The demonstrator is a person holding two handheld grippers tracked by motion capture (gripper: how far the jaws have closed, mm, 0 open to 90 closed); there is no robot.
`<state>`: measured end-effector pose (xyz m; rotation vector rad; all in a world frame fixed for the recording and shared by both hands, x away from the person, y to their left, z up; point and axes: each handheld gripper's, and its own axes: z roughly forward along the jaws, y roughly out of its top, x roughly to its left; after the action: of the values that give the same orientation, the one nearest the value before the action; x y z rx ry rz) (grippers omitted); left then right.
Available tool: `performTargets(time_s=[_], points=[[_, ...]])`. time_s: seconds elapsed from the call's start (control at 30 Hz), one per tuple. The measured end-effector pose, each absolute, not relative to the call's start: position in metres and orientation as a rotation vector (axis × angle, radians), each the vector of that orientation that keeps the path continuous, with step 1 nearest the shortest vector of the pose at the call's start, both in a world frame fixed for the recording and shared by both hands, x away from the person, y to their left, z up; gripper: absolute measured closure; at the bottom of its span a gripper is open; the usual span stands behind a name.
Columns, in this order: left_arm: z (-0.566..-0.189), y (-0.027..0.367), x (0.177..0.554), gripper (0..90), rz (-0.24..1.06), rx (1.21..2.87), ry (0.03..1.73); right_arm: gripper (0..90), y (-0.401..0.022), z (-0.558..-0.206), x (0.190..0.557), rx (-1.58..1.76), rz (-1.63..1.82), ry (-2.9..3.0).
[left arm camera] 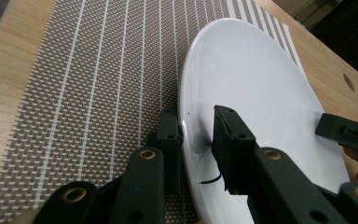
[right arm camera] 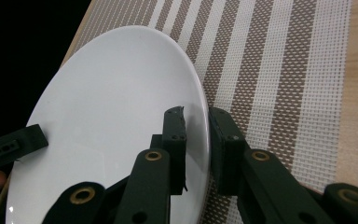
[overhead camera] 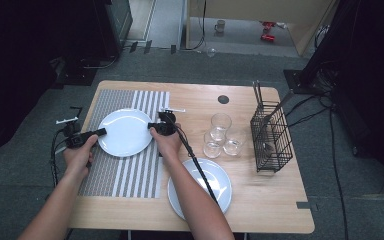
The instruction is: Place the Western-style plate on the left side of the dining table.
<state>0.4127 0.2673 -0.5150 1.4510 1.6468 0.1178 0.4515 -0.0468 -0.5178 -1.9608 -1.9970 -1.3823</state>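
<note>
Left gripper: black jaws pinch the plate's left rim.
Plate: round, glossy white, between both grippers, over the woven striped placemat.
Right gripper: jaws clamp the right rim.

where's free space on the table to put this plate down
Bare striped mat lies near the front edge, left of the second plate. Bare wood runs along the far edge by the round hole. The glasses and wire rack crowd the right.
</note>
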Motion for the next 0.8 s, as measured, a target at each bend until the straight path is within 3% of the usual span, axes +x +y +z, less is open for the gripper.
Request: performTargets(time_s=[0.43,0.8], points=[[-0.5165,0.2664,0.4176,72.9,0.144,1.466,1.642,77.4,-0.0435,-0.5183,0.4555,-1.977,-1.373,-2.016],[-0.517,0.2607,0.4132,68.4,0.244,1.514,1.602,76.2,-0.0404,-0.5178,0.453,-1.979,-1.383,-2.057]])
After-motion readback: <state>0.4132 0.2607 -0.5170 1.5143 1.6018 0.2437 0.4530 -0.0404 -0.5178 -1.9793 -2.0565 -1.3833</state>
